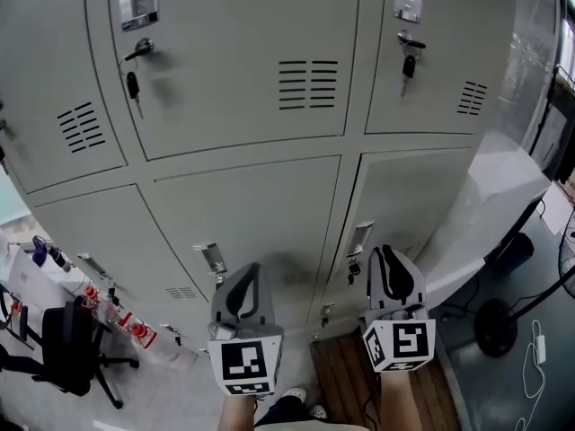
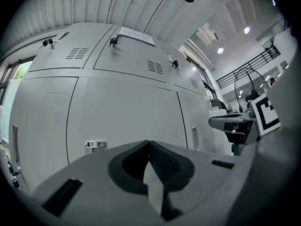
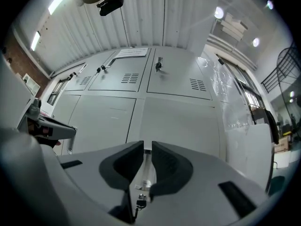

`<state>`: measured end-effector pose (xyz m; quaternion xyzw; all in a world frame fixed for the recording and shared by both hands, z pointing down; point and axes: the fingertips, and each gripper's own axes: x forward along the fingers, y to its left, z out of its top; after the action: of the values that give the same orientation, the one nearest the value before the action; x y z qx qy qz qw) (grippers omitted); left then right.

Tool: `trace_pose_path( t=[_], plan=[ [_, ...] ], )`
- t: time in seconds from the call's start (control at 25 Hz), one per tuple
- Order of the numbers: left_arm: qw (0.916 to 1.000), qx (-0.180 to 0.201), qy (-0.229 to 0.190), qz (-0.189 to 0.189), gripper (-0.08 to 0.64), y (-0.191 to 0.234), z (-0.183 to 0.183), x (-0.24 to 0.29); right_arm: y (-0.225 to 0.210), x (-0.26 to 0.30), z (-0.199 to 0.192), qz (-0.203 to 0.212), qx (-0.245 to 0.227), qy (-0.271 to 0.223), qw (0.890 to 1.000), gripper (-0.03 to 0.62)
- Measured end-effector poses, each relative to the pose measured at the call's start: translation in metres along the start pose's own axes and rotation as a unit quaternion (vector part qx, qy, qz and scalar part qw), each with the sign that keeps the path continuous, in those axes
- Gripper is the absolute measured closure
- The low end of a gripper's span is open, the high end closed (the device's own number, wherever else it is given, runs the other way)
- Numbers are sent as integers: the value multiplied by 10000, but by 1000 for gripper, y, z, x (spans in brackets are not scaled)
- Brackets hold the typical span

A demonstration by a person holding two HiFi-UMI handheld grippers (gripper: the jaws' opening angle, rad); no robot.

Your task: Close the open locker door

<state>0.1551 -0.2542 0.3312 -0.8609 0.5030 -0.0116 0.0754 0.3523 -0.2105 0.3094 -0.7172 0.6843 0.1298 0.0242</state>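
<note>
A bank of grey lockers [image 1: 260, 214] fills the head view, and every door in sight lies flush with its frame. My left gripper [image 1: 244, 278] is held before the lower middle door, jaws shut with nothing in them; its own view shows that door's handle [image 2: 95, 145] just beyond. My right gripper [image 1: 387, 257] points at the lower right door [image 1: 409, 196], beside its handle [image 1: 361, 237] and hanging key [image 1: 353, 268]. Its jaws stand a narrow slit apart [image 3: 146, 154], holding nothing; the handle and key [image 3: 139, 202] show through the slit.
Upper doors carry keys [image 1: 133, 83] [image 1: 409, 64]. A white panel [image 1: 503, 187] leans at the lockers' right end, with a fan base [image 1: 499, 326] and cables on the floor. An office chair [image 1: 67, 348] and a table with bottles [image 1: 108, 312] are at the left. Wooden boards [image 1: 346, 366] lie underfoot.
</note>
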Motion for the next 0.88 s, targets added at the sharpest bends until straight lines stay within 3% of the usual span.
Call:
trace_pose_path(
  t=[0.24, 0.88],
  plan=[
    [9999, 121, -27, -30, 558, -3, 1, -4, 3, -9, -9, 43, 348, 115, 9993, 562],
    [9999, 109, 17, -36, 558, -3, -2, -6, 11, -16, -23, 100, 569, 411, 9975, 572]
  ],
)
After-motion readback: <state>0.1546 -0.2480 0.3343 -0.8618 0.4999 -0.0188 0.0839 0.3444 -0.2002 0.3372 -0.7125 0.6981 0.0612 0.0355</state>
